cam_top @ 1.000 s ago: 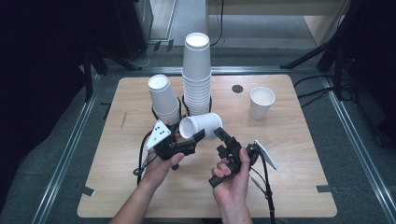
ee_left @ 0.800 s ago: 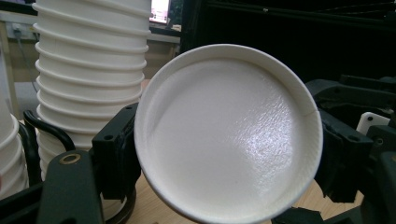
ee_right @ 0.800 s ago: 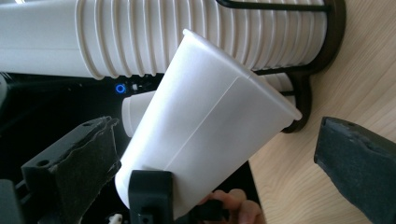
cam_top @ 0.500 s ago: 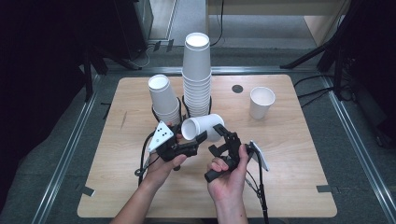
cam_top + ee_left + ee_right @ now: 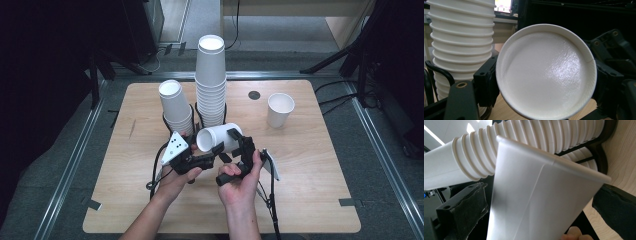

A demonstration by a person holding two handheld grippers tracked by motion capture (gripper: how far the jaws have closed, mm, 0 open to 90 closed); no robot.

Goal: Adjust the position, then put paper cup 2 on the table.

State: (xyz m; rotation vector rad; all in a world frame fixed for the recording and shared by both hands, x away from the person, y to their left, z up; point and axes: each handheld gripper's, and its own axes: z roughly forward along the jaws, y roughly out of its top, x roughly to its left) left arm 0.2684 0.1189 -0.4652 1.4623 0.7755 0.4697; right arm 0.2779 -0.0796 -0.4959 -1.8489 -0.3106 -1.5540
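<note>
Both tongs are clamping one white paper cup [image 5: 220, 138] lying sideways: right tongs [image 5: 239, 145] gripping its body, left tongs [image 5: 214, 156] pinching its rim.

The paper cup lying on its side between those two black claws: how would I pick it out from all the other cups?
Start at the wooden table and find the tall cup stack near its far middle. Just in front of the stack, the sideways cup is clamped by the right gripper, with the left gripper at its rim. It alone lies on its side off the table; the others stand upright.
</note>
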